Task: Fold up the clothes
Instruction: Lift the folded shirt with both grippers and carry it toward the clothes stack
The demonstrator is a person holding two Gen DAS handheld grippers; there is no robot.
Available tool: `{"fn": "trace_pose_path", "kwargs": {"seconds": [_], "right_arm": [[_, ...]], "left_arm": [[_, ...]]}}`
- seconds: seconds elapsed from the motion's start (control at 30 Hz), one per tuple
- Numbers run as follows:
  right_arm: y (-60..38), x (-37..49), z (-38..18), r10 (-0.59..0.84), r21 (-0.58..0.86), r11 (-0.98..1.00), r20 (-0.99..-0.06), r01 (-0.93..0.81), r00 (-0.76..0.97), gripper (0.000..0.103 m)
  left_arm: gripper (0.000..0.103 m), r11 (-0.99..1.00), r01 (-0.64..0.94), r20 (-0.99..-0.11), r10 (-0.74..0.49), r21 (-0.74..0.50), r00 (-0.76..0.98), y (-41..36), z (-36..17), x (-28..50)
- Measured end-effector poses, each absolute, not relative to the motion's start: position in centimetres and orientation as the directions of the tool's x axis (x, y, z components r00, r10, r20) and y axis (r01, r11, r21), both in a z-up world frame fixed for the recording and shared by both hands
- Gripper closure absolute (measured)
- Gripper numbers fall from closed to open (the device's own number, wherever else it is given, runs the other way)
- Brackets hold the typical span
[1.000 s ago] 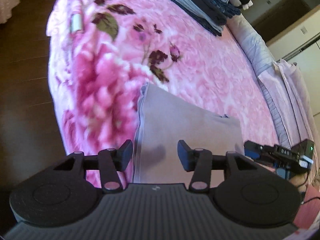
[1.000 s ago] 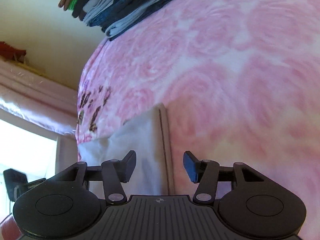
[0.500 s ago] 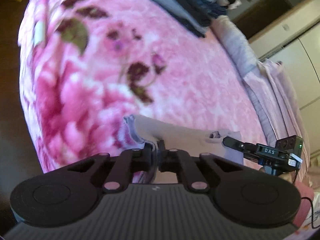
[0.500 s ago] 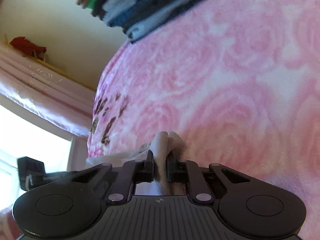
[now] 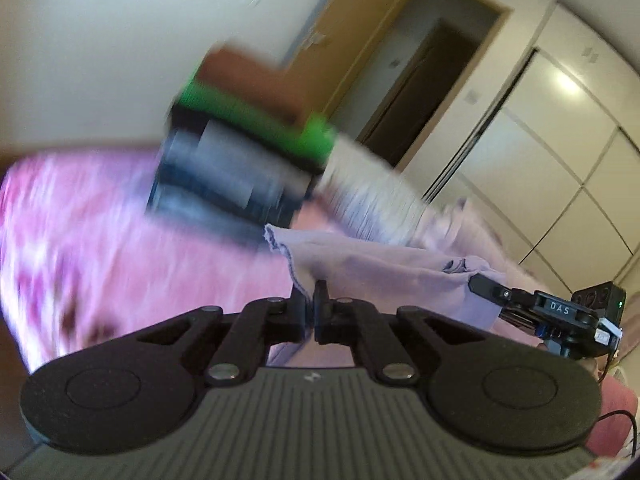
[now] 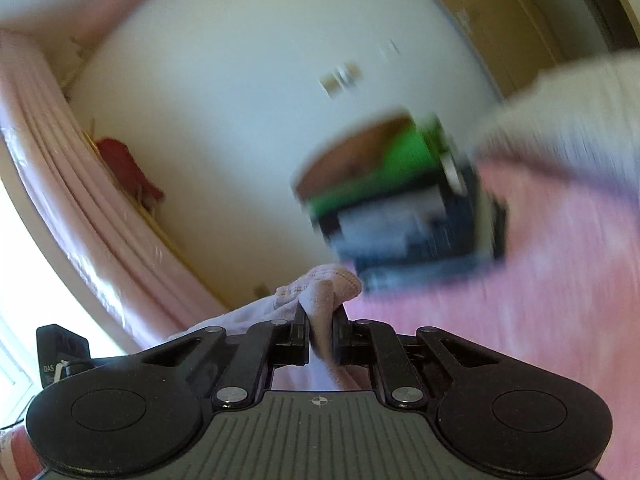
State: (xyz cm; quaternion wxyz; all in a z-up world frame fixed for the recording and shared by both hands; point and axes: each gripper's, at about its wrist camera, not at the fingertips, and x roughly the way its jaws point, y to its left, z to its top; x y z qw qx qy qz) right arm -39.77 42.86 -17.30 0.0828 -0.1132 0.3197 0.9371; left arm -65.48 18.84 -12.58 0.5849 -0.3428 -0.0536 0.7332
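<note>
Lilac cloth (image 5: pixel 384 276) fills the middle of the left wrist view, its hemmed corner clamped between the jaws of the left gripper (image 5: pixel 310 300), which have just closed on it; the fabric stretches rightward to the right gripper (image 5: pixel 486 285), seen here from the side. It hangs taut between the two, lifted off the pink blanket (image 5: pixel 100 240), with a blurred stack (image 5: pixel 240 160) of folded clothes beyond. The risk here is that only a thin edge sits in the pads, so a quick swing could pull the corner free and let that side drop. A second ago these jaws stood apart above the cloth lying flat on the blanket; now they pinch it and the view has tipped up to the walls and wardrobe (image 5: pixel 560 152). In the right wrist view, the right gripper (image 6: pixel 320 334) has also just closed, and a bunched corner of the cloth (image 6: pixel 320 292) is gripped between its jaws, a thicker wad than on the left. That uneven hold could skew the fold. Earlier this gripper was open over the flat hem; now the curtain (image 6: pixel 60 184) and wall show.
</note>
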Motion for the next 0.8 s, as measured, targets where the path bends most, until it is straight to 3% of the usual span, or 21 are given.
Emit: {"fn": "trace_pose_path", "kwargs": {"seconds": [0.2, 0.37, 0.57, 0.8], "right_arm": [[48.1, -48.0, -8.1, 0.194, 0.536, -0.809, -0.143, -0.24, -0.971, 0.097], [52.5, -55.4, -4.3, 0.274, 0.54, -0.792, -0.1, -0.284, -0.956, 0.097], [57.0, -62.4, -3.9, 0.308, 0.599, -0.738, -0.112, -0.311, -0.945, 0.097], [63.3, -70.6, -5.7, 0.283, 0.622, -0.685, -0.252, -0.379, -0.925, 0.097]], "left_arm": [[0.102, -0.199, -0.881, -0.316, 0.947, -0.428, -0.06, 27.4, -3.3, -74.5], [0.102, -0.141, -0.911, -0.279, 0.96, -0.388, -0.03, 34.7, 1.3, -82.2], [0.102, -0.138, -0.917, -0.317, 0.948, -0.373, -0.014, 41.3, 2.6, -89.9], [0.102, -0.205, -0.883, -0.429, 0.903, -0.423, -0.004, 48.2, 0.6, -98.0]]}}
